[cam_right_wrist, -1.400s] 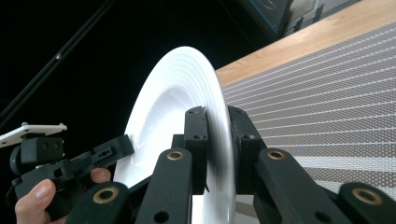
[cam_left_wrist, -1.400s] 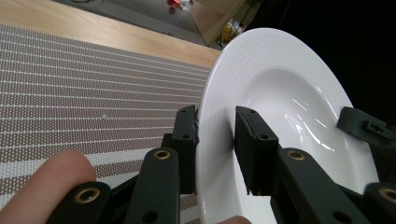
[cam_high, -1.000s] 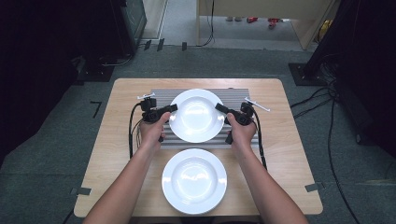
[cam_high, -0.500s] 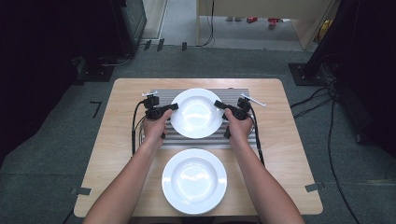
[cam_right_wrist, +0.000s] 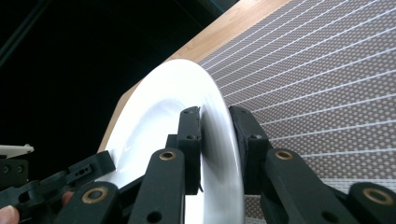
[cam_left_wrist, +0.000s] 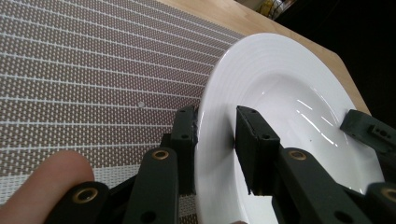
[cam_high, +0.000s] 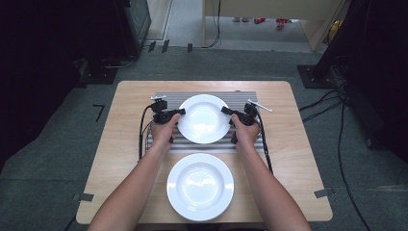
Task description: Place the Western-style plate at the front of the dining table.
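Note:
A white deep plate [cam_high: 204, 120] hangs level just over a grey striped placemat [cam_high: 240, 98]. My left gripper [cam_high: 182, 112] is shut on its left rim and my right gripper [cam_high: 224, 110] on its right rim. In the left gripper view the black jaws [cam_left_wrist: 217, 116] pinch the rim of the plate [cam_left_wrist: 289, 93], with the mat weave beneath. The right gripper view has the jaws [cam_right_wrist: 215, 114] clamped over the opposite rim of the plate [cam_right_wrist: 159, 107]. A second white plate [cam_high: 200, 186] lies on the wooden table nearer the person.
The wooden table [cam_high: 298, 159] has bare wood left and right of the mat. Black cables trail from both grippers along the mat's sides. Dark equipment and floor cables surround the table.
The plate held between both grippers has sunk a little toward the placemat, and both hands went down with it. The near plate has not moved.

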The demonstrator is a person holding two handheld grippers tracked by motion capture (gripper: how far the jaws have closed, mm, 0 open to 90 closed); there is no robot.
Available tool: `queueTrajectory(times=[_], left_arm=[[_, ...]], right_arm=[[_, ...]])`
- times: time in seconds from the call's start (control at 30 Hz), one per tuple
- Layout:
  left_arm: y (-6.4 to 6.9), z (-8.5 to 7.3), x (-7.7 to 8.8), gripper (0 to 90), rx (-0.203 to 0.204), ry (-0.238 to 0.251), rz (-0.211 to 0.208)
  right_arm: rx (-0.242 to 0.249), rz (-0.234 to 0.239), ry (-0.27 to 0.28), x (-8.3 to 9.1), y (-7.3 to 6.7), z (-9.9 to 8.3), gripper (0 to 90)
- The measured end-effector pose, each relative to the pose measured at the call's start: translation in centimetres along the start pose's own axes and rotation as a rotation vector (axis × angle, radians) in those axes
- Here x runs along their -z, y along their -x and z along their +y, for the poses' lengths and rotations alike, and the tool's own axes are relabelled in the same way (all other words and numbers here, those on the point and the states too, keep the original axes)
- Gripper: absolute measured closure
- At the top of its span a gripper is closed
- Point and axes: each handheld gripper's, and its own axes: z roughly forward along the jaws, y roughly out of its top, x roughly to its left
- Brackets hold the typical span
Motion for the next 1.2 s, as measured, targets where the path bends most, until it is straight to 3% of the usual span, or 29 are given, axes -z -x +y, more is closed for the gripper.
queueTrajectory(times=[0.2,0.47,0.53,0.6,0.73,0.8,0.9,1.03,1.1,1.13,1.2], left_arm=[[0.2,-0.1,-1.1,69.9,0.006,-0.027,-0.012],[0.2,0.1,-1.5,70.9,0.019,-0.017,-0.007],[0.3,0.0,-1.6,71.5,0.020,-0.023,0.003],[0.3,0.0,-1.8,71.3,0.051,-0.026,0.017],[0.2,-0.1,-1.7,70.7,0.048,-0.021,0.000],[0.1,-0.1,-1.4,64.9,0.037,-0.023,-0.016],[-0.1,0.0,-0.7,57.2,0.051,0.003,-0.022],[-0.1,-0.2,0.4,48.7,0.005,0.011,-0.016],[-0.3,-0.5,0.9,44.9,-0.003,0.014,-0.025],[-0.4,-0.6,1.3,43.5,-0.011,0.016,-0.029],[-0.6,-0.8,2.0,40.2,-0.021,0.020,-0.030]], right_arm=[[-0.011,-0.016,0.019,0.4,0.5,0.5,77.0],[0.035,-0.057,0.036,-0.1,0.9,0.2,74.3],[0.070,-0.083,0.041,-0.4,1.0,-0.1,71.9],[0.117,-0.116,0.050,-0.7,0.9,-0.4,69.6],[0.132,-0.121,0.052,-0.8,0.6,-0.5,65.1],[0.160,-0.143,0.043,-0.5,0.6,-0.4,62.8],[0.193,-0.174,0.052,0.0,0.8,0.0,59.4],[0.269,-0.232,0.065,1.0,0.3,0.5,57.8],[0.348,-0.299,0.068,1.6,-0.3,0.5,57.4],[0.374,-0.309,0.087,2.0,-0.6,0.5,56.6],[0.381,-0.294,0.089,2.6,-0.9,0.5,50.4]])
